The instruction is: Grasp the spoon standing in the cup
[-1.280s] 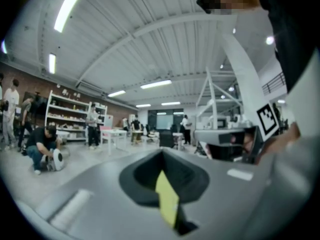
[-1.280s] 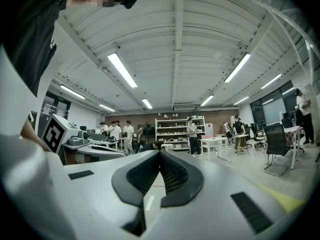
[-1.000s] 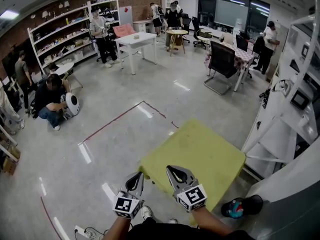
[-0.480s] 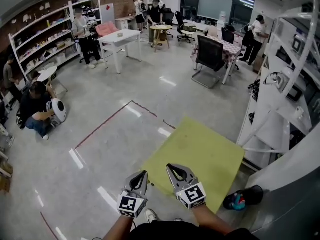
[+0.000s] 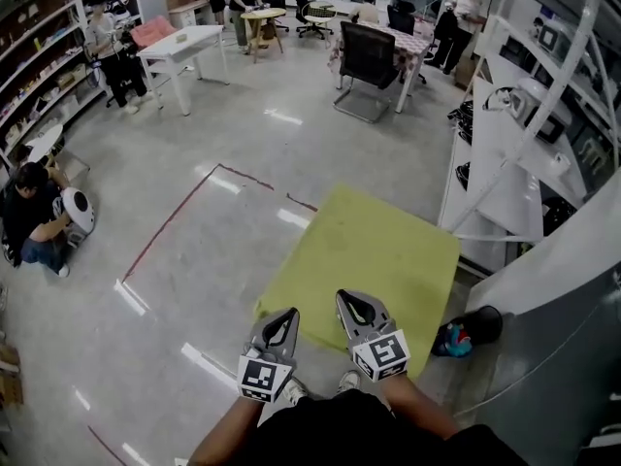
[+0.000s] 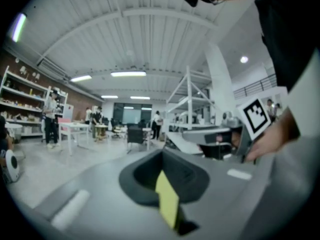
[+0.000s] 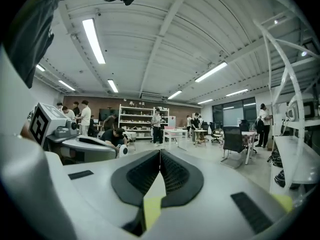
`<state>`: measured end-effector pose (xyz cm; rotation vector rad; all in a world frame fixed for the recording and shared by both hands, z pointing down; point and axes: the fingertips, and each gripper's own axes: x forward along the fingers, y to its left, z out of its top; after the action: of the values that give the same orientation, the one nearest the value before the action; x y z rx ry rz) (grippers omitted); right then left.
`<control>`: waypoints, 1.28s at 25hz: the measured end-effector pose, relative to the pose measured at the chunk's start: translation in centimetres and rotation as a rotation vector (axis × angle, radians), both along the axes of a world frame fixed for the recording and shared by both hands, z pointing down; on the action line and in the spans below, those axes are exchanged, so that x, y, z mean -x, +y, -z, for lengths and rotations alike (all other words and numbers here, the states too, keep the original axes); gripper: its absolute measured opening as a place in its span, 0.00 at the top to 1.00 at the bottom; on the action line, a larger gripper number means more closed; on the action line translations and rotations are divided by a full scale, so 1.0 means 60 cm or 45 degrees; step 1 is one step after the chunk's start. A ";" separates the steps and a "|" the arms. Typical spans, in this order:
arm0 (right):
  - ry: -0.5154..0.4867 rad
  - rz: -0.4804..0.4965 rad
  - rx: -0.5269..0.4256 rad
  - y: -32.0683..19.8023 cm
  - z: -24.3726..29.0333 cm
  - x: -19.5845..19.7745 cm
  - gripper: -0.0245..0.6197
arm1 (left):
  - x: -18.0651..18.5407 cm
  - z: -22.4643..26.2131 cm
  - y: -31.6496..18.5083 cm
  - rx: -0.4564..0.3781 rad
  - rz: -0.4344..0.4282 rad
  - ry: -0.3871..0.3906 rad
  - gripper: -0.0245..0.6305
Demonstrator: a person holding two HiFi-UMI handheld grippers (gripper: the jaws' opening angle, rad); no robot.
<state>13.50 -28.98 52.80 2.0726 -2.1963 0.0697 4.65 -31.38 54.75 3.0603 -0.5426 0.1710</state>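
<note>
Spoon and cup: not in any view, so I can't say where they are. Task looks unstarted; locating, reaching and grasping are all left. Count, big to small: one yellow-green table [image 5: 369,250], nothing on its top, at 12 o'clock from the grippers. Two grippers at 6 o'clock in head view, left gripper [image 5: 288,315] and right gripper [image 5: 345,299], each with jaws pressed together, nothing between. Zero cups, zero spoons.
</note>
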 end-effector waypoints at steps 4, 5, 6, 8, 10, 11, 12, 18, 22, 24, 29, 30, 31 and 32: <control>-0.014 -0.042 0.083 0.015 -0.042 -0.034 0.95 | -0.039 -0.016 -0.020 -0.004 -0.031 -0.032 0.95; -0.023 -0.049 0.111 0.023 -0.055 -0.041 0.95 | -0.046 -0.020 -0.022 0.001 -0.033 -0.040 0.95; -0.032 -0.055 0.137 0.030 -0.068 -0.047 0.95 | -0.051 -0.024 -0.024 0.008 -0.036 -0.047 0.95; -0.050 -0.072 0.184 0.040 -0.095 -0.059 0.95 | -0.061 -0.037 -0.027 0.023 -0.038 -0.064 0.95; -0.067 -0.092 0.228 0.051 -0.124 -0.071 0.95 | -0.069 -0.050 -0.027 0.049 -0.031 -0.076 0.95; -0.073 -0.101 0.251 0.057 -0.139 -0.077 0.95 | -0.073 -0.058 -0.025 0.064 -0.026 -0.081 0.95; -0.079 -0.108 0.275 0.063 -0.154 -0.081 0.95 | -0.077 -0.065 -0.022 0.078 -0.023 -0.088 0.95; -0.149 -0.150 0.403 0.096 -0.242 -0.098 0.95 | -0.103 -0.108 0.003 0.141 -0.044 -0.135 0.95; -0.199 -0.205 0.479 0.117 -0.291 -0.112 0.91 | -0.114 -0.133 0.018 0.172 -0.061 -0.165 0.95; -0.237 -0.235 0.527 0.129 -0.317 -0.117 0.81 | -0.112 -0.146 0.027 0.197 -0.064 -0.186 0.95; -0.343 -0.299 0.581 0.119 -0.368 -0.124 0.80 | -0.110 -0.158 0.023 0.196 -0.074 -0.210 0.95; -0.363 -0.303 0.591 0.119 -0.377 -0.125 0.80 | -0.111 -0.159 0.024 0.198 -0.073 -0.210 0.95; -0.377 -0.307 0.602 0.120 -0.385 -0.127 0.80 | -0.112 -0.161 0.026 0.200 -0.073 -0.212 0.95; -0.385 -0.314 0.614 0.121 -0.392 -0.129 0.80 | -0.112 -0.162 0.027 0.201 -0.073 -0.217 0.95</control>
<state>21.24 -21.72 76.35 2.1246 -1.7983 0.8916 11.39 -29.75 64.49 2.9250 -0.4254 0.4567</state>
